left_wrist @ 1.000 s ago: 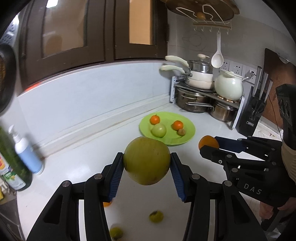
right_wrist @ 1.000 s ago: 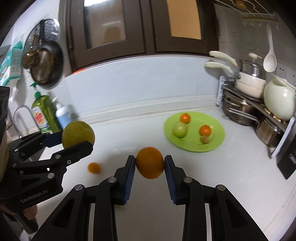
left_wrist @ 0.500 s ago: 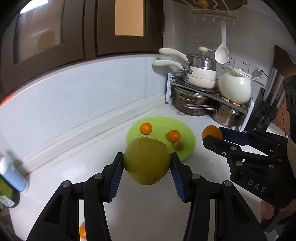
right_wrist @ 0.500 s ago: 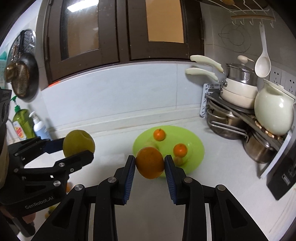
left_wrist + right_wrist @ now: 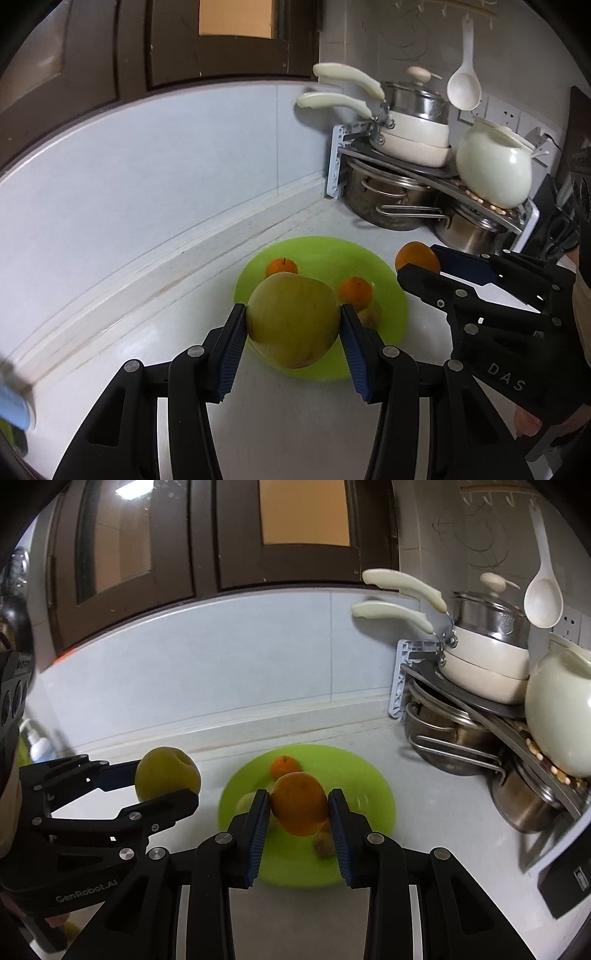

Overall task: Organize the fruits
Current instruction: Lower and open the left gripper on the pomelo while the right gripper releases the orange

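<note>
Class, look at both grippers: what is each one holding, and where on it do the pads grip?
The left gripper clamps a yellow-green fruit by its opposite sides; the right gripper clamps an orange likewise.

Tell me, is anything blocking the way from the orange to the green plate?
Nothing visible does. The right gripper holds the orange just in front of the green plate. Small fruits already lie on it, but bare spots remain.
</note>
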